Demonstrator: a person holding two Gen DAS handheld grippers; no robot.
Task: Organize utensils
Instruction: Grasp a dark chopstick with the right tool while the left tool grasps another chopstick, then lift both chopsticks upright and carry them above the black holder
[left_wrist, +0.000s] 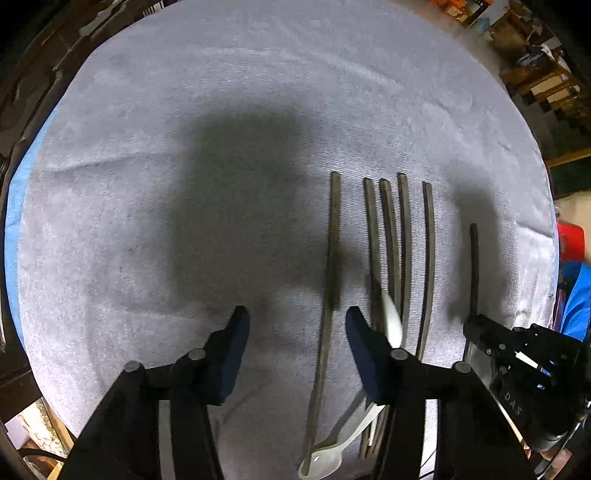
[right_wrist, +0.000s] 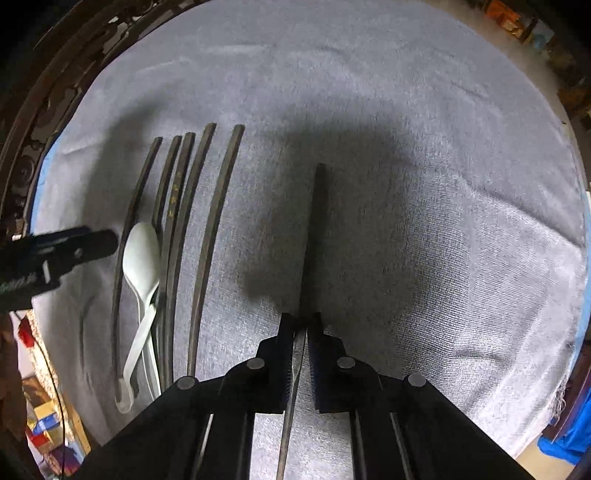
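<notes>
My right gripper (right_wrist: 302, 325) is clamped on one dark chopstick (right_wrist: 318, 206). My left gripper (left_wrist: 295, 325) stands half open, a chopstick (left_wrist: 332, 236) between its fingers, untouched.

Surface (left_wrist: 184, 110) covered by a grey towel (right_wrist: 406, 110), lightly wrinkled. On the towel: five dark chopsticks (right_wrist: 207, 229) lying roughly parallel, near one another, and white plastic spoons (right_wrist: 142, 258) among them, bowls overlapping the sticks. A blue edge shows under the towel rim.

place: cluttered storeroom or workshop | evidence: wooden shelving (left_wrist: 546, 85), towel-covered table (left_wrist: 258, 74)
</notes>
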